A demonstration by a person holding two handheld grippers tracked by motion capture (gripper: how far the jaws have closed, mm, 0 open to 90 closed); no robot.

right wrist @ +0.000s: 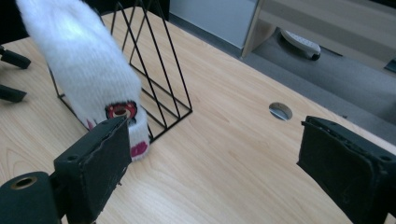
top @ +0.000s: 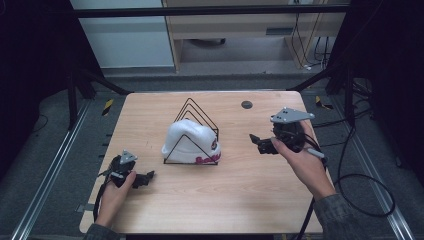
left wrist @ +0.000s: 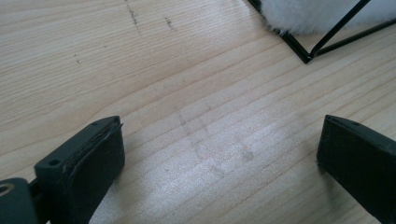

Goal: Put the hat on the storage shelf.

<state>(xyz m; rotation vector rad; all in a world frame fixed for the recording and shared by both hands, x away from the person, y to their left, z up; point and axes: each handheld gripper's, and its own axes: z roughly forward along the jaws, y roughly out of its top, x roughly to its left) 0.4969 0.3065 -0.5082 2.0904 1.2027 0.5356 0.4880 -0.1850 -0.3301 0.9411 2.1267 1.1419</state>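
At the middle of the table (top: 150, 210), a white knitted hat (top: 189, 141) is draped over the front wires of a black wire rack (top: 197, 116), its cuff hanging toward the near edge with red lettering along it. The left claw (top: 148, 177) rests low near the near-left corner, pointing toward the rack; in the left gripper view its jaws stand wide apart over bare wood with nothing between them, and the rack's corner (left wrist: 306, 57) and a fluffy edge of the hat (left wrist: 308, 14) lie just ahead. The right claw (top: 256, 140) hangs toward the right edge, aimed at the hat, also spread wide and empty; in the right gripper view the hat (right wrist: 84, 70) slumps over the triangular wires (right wrist: 159, 79), with a small red patch on its cuff. The hat looks soft, light and limp, so it should fold and stretch rather than lift as one piece, and it may snag on the wires. The thick cuff at the bottom seems the firmest place to pinch. The rack looks light enough to slide or tip if the hat drags on it; apart from the hat its slots hold nothing. A round cable hole (top: 246, 104) sits near the far edge.
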